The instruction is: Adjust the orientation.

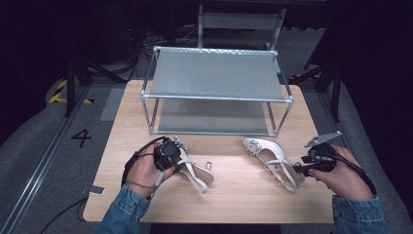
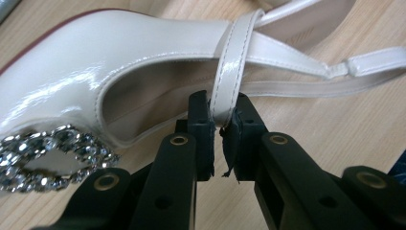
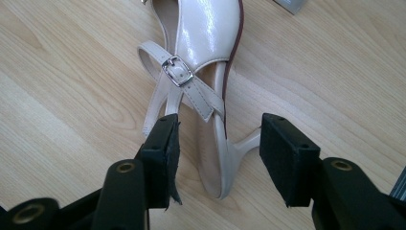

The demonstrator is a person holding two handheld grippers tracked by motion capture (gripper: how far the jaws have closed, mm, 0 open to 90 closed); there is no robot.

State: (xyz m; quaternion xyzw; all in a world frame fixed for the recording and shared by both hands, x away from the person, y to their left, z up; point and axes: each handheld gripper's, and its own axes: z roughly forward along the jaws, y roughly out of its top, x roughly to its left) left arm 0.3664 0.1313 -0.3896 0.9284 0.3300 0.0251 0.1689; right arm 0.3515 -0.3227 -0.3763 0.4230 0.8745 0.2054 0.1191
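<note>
Two cream patent sandals with rhinestone buckles lie on the wooden table (image 1: 229, 195). The left sandal (image 1: 195, 173) (image 2: 86, 62) lies in front of the shelf's left half. My left gripper (image 1: 168, 155) (image 2: 223, 124) is shut on its thin strap (image 2: 230, 72). The right sandal (image 1: 272, 158) (image 3: 206, 43) lies toe toward the shelf. My right gripper (image 1: 302, 168) (image 3: 218, 143) stands open at its heel end, with the heel (image 3: 225, 163) between the two pads, neither visibly touching.
A two-tier metal shoe rack (image 1: 214, 78) with grey fabric shelves stands at the back of the table. A small metal clip (image 1: 209, 165) lies beside the left sandal. The table's front strip is bare wood.
</note>
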